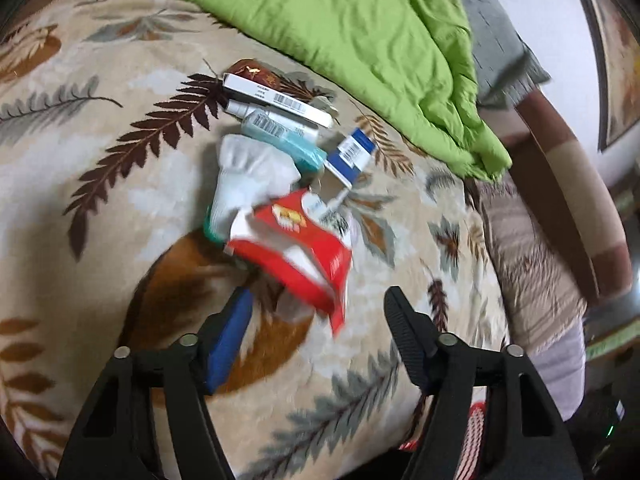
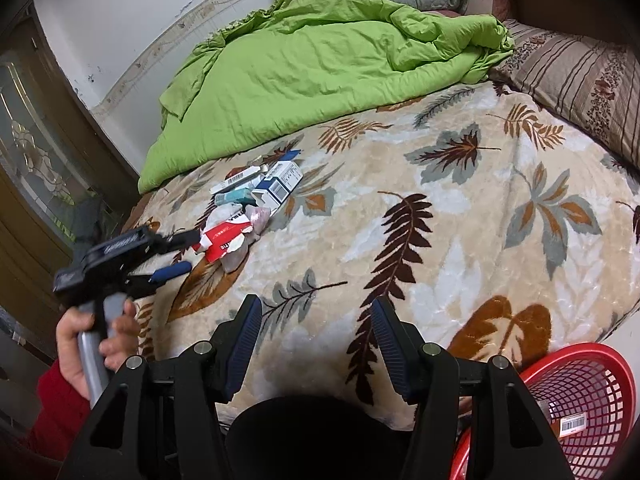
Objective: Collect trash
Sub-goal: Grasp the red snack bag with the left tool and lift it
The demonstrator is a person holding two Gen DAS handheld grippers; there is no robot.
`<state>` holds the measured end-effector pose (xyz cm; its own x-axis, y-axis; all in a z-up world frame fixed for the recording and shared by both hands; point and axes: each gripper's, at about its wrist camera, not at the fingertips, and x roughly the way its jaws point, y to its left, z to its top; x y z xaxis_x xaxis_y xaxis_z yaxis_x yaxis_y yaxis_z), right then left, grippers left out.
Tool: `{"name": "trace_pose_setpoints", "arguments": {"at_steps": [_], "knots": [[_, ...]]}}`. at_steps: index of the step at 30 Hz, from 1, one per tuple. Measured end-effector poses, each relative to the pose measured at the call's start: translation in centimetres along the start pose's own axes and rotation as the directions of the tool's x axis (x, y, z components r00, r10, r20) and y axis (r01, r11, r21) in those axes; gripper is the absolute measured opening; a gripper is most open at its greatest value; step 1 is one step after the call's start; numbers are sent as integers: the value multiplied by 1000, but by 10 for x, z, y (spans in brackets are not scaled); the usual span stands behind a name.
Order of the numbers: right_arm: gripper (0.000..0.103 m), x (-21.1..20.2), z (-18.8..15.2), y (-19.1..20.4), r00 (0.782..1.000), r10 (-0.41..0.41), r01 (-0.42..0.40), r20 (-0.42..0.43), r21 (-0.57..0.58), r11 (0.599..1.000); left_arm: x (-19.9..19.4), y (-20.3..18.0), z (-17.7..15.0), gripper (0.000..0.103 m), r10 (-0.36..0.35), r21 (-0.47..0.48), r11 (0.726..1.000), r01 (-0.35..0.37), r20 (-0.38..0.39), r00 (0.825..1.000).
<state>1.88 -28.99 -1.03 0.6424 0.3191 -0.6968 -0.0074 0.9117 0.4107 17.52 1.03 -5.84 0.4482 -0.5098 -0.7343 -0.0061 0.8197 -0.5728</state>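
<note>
While both pairs of jaws stand apart and empty, the left gripper [image 1: 318, 300] hovers just short of the red carton [image 1: 304, 252] in the trash pile [image 2: 250, 208] on the leaf-print blanket [image 2: 460, 216]; the right gripper [image 2: 314, 316] hangs above bare blanket. The red basket [image 2: 584, 396] contains 1 barcoded item [image 2: 573, 426].

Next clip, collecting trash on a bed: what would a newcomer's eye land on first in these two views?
Probably the bright green quilt bunched at the far side of the leaf-patterned blanket. Next, the small heap of trash mid-bed, with a torn red carton nearest the open left gripper reaching toward it. Last, the red basket at the bed's near edge, beside the open right gripper.
</note>
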Motion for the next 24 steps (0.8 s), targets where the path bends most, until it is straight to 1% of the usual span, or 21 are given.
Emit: {"name": "trace_pose_setpoints", "arguments": {"at_steps": [3, 4, 5, 6, 7, 9, 11, 14, 16, 18, 20, 23, 24], "knots": [[61, 2, -1, -2, 1000, -4, 4, -3, 3, 1000, 17, 2, 15, 54, -36, -52, 998, 36, -2, 999], [61, 4, -1, -2, 1000, -5, 5, -6, 4, 1000, 22, 0, 18, 46, -40, -54, 998, 39, -4, 999], [61, 5, -1, -3, 1000, -6, 7, -9, 4, 1000, 26, -1, 20, 34, -34, -51, 998, 33, -6, 999], [61, 5, -2, -3, 1000, -7, 7, -11, 5, 1000, 32, -4, 23, 26, -21, -41, 999, 20, -18, 1000], [61, 7, -2, -3, 1000, -6, 6, -14, 7, 1000, 35, -6, 23, 15, -26, -36, 999, 25, -31, 999], [61, 9, -1, -4, 1000, -5, 5, -18, 8, 1000, 34, -12, 22, 14, -31, -12, 999, 30, -29, 999], [61, 12, 2, -3, 1000, 3, -2, -21, 10, 1000, 27, -21, 18, 10, -23, 47, 999, 23, -10, 1000], [61, 20, 9, 2, 999, 25, -25, -36, 16, 1000, 7, -29, 11, 6, -36, 101, 994, 33, 29, 999], [61, 29, 15, 9, 998, 50, -49, -50, 9, 999, -11, -34, 5, 6, -29, 149, 989, 18, 73, 997], [61, 41, 21, 16, 995, 77, -76, -71, 12, 997, -27, -35, -1, 6, -12, 193, 981, -9, 108, 994], [61, 57, 28, 24, 992, 91, -91, -92, 8, 996, -41, -32, -6, 6, 5, 216, 976, -34, 135, 991], [61, 83, 37, 36, 984, 120, -118, -129, 23, 993, -61, -23, -15, 6, 62, 223, 969, -110, 210, 976], [61, 93, 40, 41, 982, 125, -122, -140, 25, 992, -67, -18, -17, 6, 88, 217, 966, -142, 241, 967]]}}
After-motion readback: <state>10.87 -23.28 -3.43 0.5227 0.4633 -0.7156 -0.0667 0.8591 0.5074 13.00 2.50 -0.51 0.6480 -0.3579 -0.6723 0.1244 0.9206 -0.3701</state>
